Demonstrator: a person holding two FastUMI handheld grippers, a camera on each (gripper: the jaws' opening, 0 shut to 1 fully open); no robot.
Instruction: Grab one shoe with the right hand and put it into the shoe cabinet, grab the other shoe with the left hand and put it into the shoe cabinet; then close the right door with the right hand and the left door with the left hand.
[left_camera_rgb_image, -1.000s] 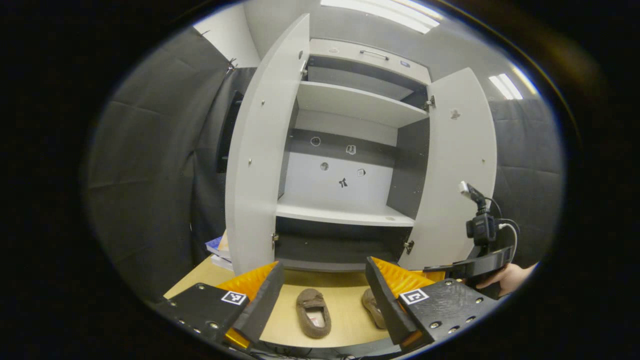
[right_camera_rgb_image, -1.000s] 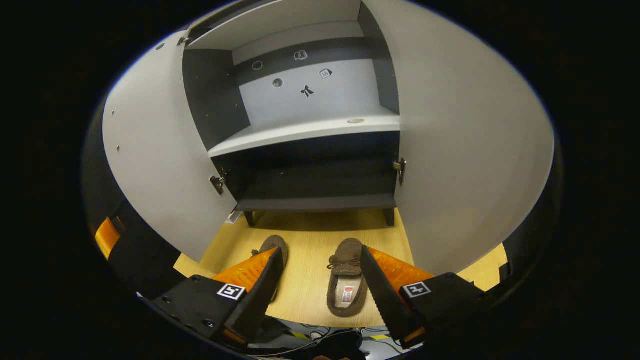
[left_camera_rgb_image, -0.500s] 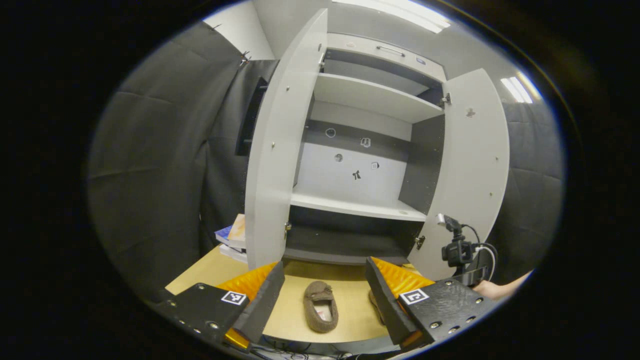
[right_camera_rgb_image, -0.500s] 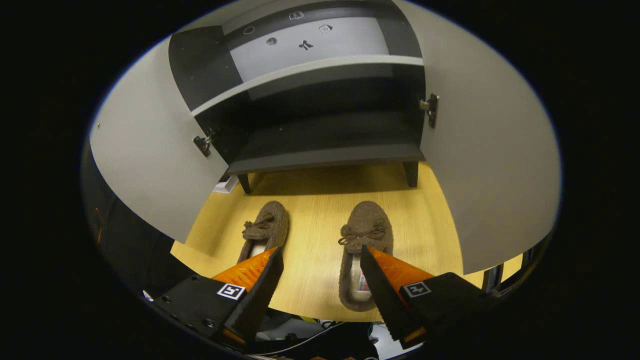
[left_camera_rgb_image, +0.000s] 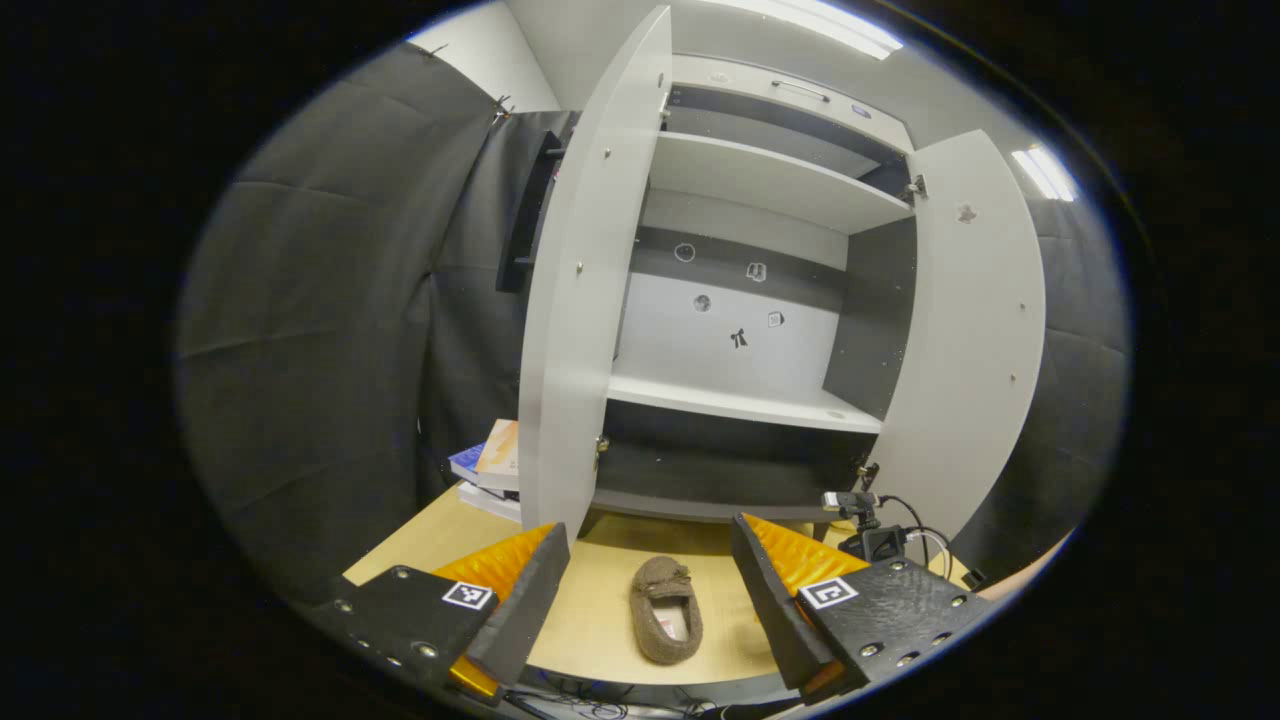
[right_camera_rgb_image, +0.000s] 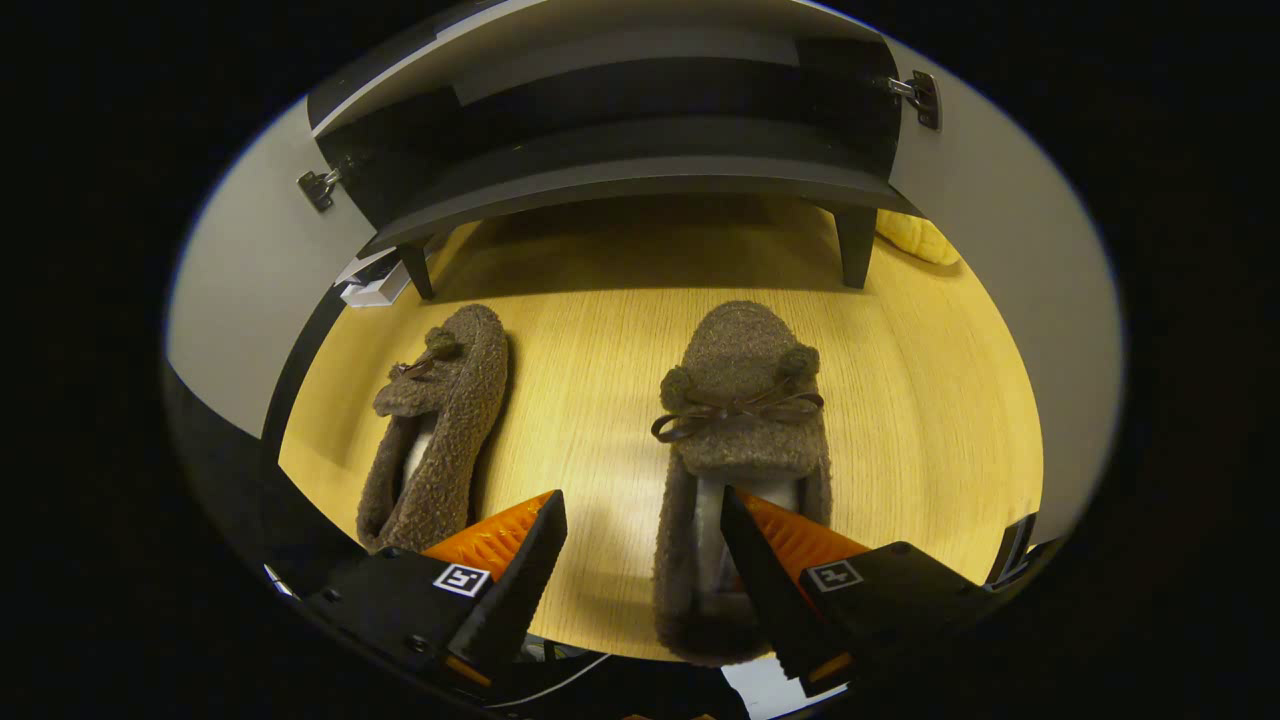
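**Both grippers spread wide, both shoes on the table in front of the cabinet**

My right gripper (right_camera_rgb_image: 640, 545) is low over the table, its fingers spread wide and pinching nothing. One finger (right_camera_rgb_image: 770, 545) lies over the heel opening of the right shoe (right_camera_rgb_image: 740, 400); whether it touches the lining I cannot tell from this angle. The other finger (right_camera_rgb_image: 500, 550) is over bare wood between the two shoes. The right shoe is a brown fuzzy slipper with a bow, its toe pointing at the shoe cabinet (right_camera_rgb_image: 620, 170). The left shoe (right_camera_rgb_image: 440, 420) lies beside it, apart from it, tilted a little, its toe also towards the cabinet. Both rest on the wooden table (right_camera_rgb_image: 600, 330), just in front of the cabinet's dark legs.

My left gripper (left_camera_rgb_image: 650, 570) is held higher and farther back from the cabinet, fingers spread wide, nothing between them. Between its fingers I see the left shoe (left_camera_rgb_image: 668, 622) on the table (left_camera_rgb_image: 600, 610), in front of the cabinet's bottom shelf. The cabinet (left_camera_rgb_image: 740, 400) has its left door (left_camera_rgb_image: 585, 300) and its right door (left_camera_rgb_image: 975, 330) both swung open, shelves bare. A stack of books (left_camera_rgb_image: 485, 470) sits on the table beside the left door, on its outer side. Near the foot of the right door, a small camera with cables (left_camera_rgb_image: 865, 515) rides on the other gripper.
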